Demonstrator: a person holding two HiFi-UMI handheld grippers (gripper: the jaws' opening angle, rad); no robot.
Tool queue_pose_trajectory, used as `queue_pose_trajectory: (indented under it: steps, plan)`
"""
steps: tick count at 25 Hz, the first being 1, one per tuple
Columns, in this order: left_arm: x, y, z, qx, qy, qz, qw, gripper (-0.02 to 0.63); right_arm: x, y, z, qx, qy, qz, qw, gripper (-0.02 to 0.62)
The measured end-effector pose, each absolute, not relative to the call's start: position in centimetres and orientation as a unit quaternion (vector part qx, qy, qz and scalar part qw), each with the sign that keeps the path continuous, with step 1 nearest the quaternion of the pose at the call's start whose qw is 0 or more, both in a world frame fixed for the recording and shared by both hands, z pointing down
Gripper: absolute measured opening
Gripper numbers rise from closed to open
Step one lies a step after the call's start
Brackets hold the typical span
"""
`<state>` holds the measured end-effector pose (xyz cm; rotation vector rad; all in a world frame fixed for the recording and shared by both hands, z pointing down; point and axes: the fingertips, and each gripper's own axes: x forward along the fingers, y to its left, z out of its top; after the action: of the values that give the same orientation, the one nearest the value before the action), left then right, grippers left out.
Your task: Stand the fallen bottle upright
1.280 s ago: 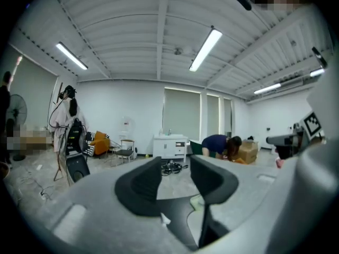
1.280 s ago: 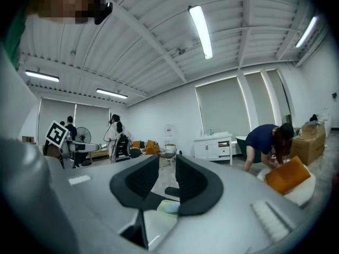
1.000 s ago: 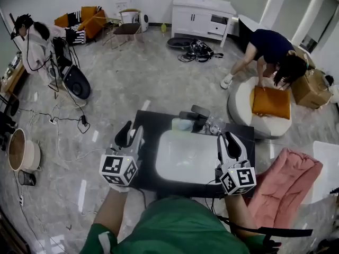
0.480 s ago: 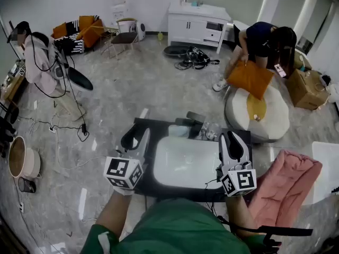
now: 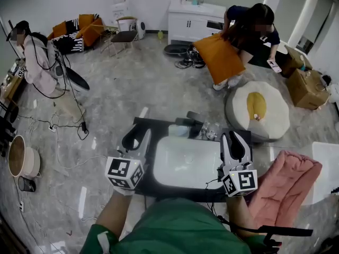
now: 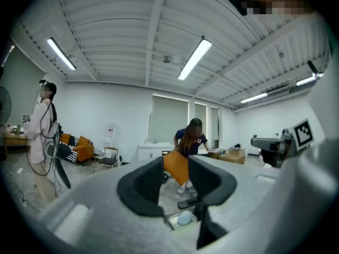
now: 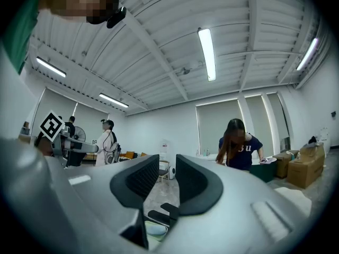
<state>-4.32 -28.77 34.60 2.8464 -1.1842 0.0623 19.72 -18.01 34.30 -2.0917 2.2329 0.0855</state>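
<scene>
Cushion (image 5: 220, 57) lifted — up close, left gripper (image 6: 176, 179) jaws apart.

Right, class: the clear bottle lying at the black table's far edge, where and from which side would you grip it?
Probably across the middle of the clear bottle: it lies on its side, so its round body is the easiest part to span. Come level from the near side with the right claw, open and closest. Its cap end is too small to tell.
</scene>
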Motion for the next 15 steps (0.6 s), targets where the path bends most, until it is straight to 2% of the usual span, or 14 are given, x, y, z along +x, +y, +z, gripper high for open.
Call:
queue_pose_trajectory:
  steps: [15]
  plan:
    - [-4.0, -29.6, 35.9, 0.923, -0.381, 0.030, 0.048, 0.140, 19.9, -18.6, 35.0, -0.685, 0.728, 0.012, 0.039, 0.098]
